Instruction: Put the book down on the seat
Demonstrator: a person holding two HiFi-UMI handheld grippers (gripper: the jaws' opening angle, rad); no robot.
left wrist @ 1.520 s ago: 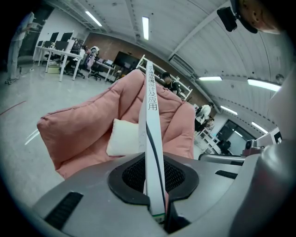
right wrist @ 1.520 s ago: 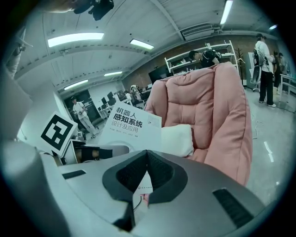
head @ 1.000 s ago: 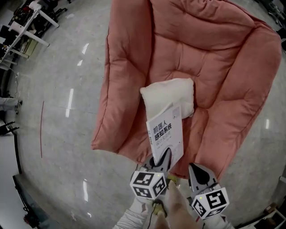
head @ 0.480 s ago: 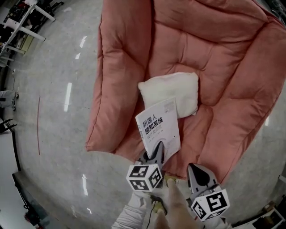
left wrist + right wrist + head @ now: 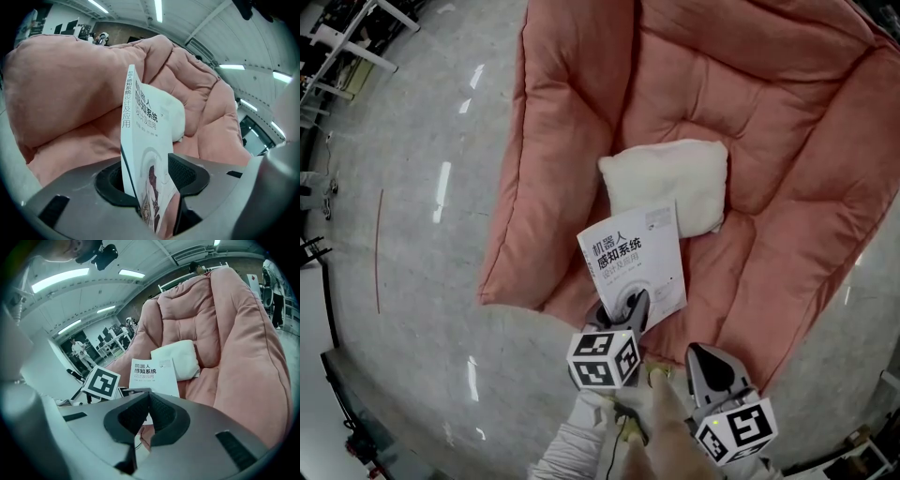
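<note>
- left tool [image 5: 623, 309]: jaws opening and seen apart in its own view, w/ the lower end of the book [image 5: 633, 262] between them. A gap is seen at one pad there, which the head view does not show.
- book: in the head view the white cover w/ black print is seen face up over the front of the seat [image 5: 750, 103]. In the left tool view it is seen edge-on, spine towards the camera. Whether it is borne by the seat cannot be told.
- white pillow [image 5: 666, 183]: laid mid-seat. Its lower edge is overlapped by the book's top right corner in the head view.
- right tool [image 5: 705, 361]: jaws together, nothing btwn them, as seen in its own view. It is held just right of the left tool, near the seat's front edge. Only its view shows the marker cube [image 5: 101, 382] of the left tool side-on, beside the book.
- seat: pink, padded, quilted, w/ raised sides. It is set on the floor [image 5: 412, 187].
- floor: grey and glossy, w/ light reflections. A thin red line [image 5: 378, 253] is seen at left.
- room: white desks [image 5: 347, 37] are seen top left in the head view. People [image 5: 79, 350] far back are shown by the right tool view.
</note>
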